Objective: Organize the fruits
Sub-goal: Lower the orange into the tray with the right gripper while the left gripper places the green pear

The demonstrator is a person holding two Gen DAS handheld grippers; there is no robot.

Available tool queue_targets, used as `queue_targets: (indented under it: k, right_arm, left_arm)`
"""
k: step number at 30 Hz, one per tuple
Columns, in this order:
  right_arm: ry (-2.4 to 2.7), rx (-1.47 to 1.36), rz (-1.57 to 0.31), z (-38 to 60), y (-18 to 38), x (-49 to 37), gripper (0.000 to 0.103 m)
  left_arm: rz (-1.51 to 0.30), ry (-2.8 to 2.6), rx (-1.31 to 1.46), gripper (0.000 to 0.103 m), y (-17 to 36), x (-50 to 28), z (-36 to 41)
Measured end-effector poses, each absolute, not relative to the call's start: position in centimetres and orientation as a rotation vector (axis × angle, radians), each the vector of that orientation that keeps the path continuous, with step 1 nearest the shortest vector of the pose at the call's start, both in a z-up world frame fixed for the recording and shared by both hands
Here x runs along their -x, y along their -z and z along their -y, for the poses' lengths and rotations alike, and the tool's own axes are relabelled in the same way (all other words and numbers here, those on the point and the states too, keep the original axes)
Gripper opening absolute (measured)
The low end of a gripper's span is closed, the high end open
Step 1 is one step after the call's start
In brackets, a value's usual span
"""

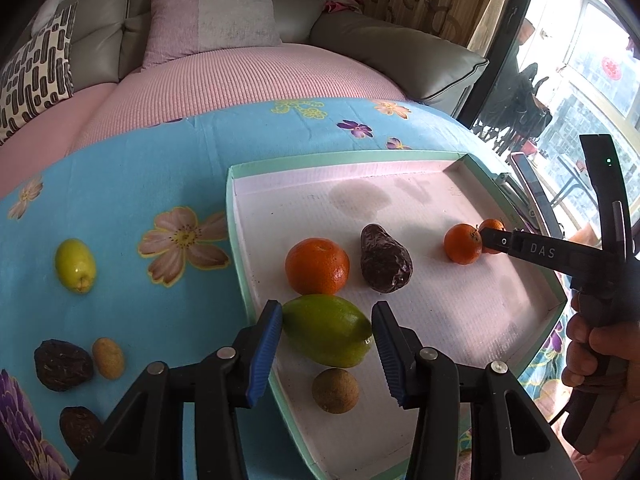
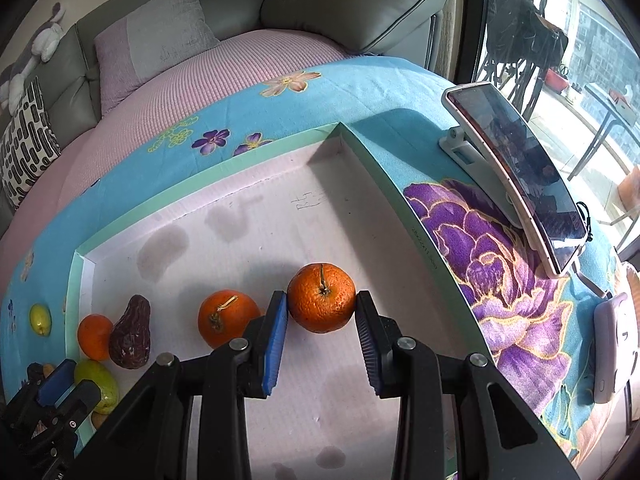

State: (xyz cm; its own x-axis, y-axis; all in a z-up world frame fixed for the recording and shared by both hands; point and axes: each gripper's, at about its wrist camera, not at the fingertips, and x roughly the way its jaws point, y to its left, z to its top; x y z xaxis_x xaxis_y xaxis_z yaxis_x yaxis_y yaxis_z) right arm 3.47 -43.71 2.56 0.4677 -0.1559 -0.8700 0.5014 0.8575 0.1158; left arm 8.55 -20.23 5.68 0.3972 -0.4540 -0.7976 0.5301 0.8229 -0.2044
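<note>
Six fruits sit in my tray [image 1: 400,158]; about four wait on the cloth [image 1: 120,184]. My left gripper [image 1: 326,330] fingers seemingly pinch the lime [image 1: 326,330], and the right gripper [image 2: 321,304] pinches an orange [image 2: 321,298].

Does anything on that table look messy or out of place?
Yes: dark blotchy stains mark the white floor of the shallow green-rimmed cardboard tray. A small yellow-green lemon and wrinkled dark dried fruits lie outside it on the blue flowered cloth.
</note>
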Motion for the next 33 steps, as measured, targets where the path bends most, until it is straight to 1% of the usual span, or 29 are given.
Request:
queue_targets:
  k: [9,10,13,17,23,29,30,31,32,33]
  right_arm:
    - [0.419,-0.383,-1.020,43.8,-2.6,-3.5,0.036]
    - [0.419,-0.384,-1.023,43.8,-2.5,-3.5,0.038]
    - [0.425,-0.384,-1.035,43.8,-2.3,-3.6,0.048]
    - [0.436,-0.372,-1.034,43.7,-2.6,-3.5,0.048]
    - [0.428,-0.344,-0.976,43.1,-4.8,-2.8,0.048]
    - [0.410,-0.339,-0.963,42.7,-5.3,-2.9,0.050]
    - [0.403,-0.342,-0.969,42.8,-5.1,-3.1,0.058]
    - [0.398,-0.347,-0.973,42.8,-5.0,-3.2,0.071]
    - [0.394,-0.350,-0.974,42.7,-4.9,-3.3,0.079]
    - [0.390,-0.350,-0.973,42.7,-4.8,-3.3,0.080]
  left_arm:
    - [-0.989,0.624,-0.080,0.049,-5.8,-8.6,20.1]
    - [-0.990,0.623,-0.080,0.050,-5.8,-8.6,20.2]
    - [-0.986,0.624,-0.085,0.050,-6.0,-8.6,20.2]
    - [-0.970,0.630,-0.088,0.050,-6.7,-8.3,20.2]
    - [-0.943,0.632,-0.072,0.051,-8.0,-8.1,19.7]
    - [-0.965,0.600,-0.069,0.053,-7.6,-8.6,19.4]
    - [-0.970,0.588,-0.073,0.054,-7.4,-8.6,19.4]
    - [-0.971,0.580,-0.077,0.057,-7.2,-8.7,19.4]
    - [-0.970,0.571,-0.081,0.060,-7.2,-8.7,19.3]
    - [-0.968,0.561,-0.085,0.070,-7.1,-8.7,19.3]
